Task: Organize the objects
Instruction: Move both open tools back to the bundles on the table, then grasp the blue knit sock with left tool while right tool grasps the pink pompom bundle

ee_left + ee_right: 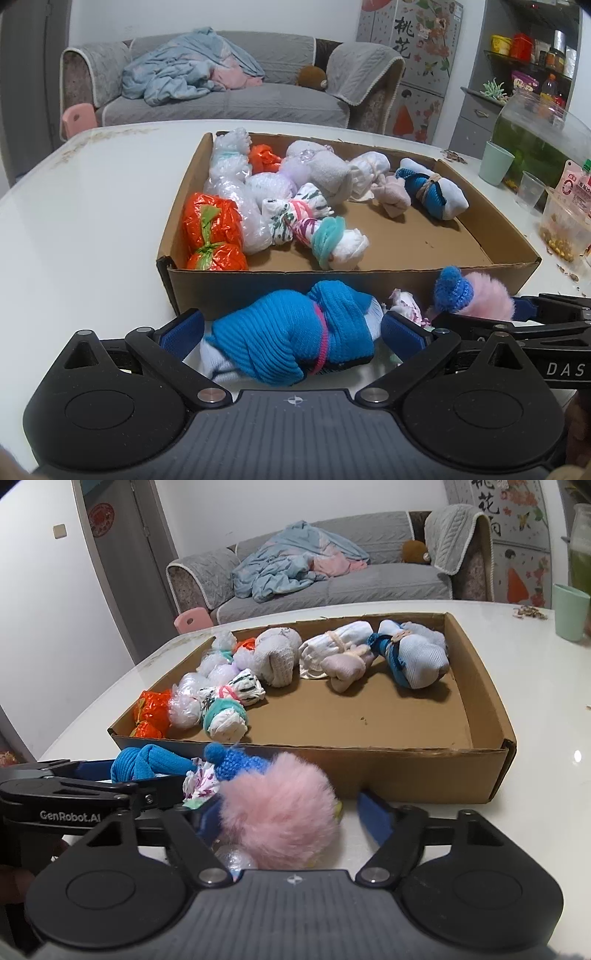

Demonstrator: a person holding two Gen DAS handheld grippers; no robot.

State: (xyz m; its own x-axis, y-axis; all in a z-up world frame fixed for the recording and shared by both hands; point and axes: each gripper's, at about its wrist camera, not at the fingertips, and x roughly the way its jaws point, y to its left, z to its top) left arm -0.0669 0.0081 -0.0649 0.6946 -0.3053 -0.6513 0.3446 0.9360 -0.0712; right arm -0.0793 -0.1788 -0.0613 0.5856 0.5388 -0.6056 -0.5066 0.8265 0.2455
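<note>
Nearest your left claw (291, 332) lies the blue sock bundle (291, 343), crosswise between the two blue pads; the claw is spread, one pad just beside each end of the bundle, and I cannot tell whether either pad already touches it. You have it lined up that way, I judge, so that a squeeze takes the roll by its ends without slipping off the pink band around its middle. Your right claw (291, 812) straddles the pink fluffy pompom (280, 812): the left pad (208, 819) sits against the fur, the right pad (375, 818) stands clear of it with bare table showing in the gap, so the claw is part-spread and not yet pinching. The fur will give a good deal before anything firm is felt, so expect a deep close. Just beyond the pompom are a small blue knitted piece (231, 760) and a scrap of flowered cloth (201, 784), wedged between your two claws; mind you don't drag them along. All of these lie on the white table (535, 701), up against the near wall of the cardboard box (406, 771). Inside the box, tied bundles crowd the left and back, orange bags (212, 229) in the near left corner, while the near right floor is bare, likely the place to set these down.
</note>
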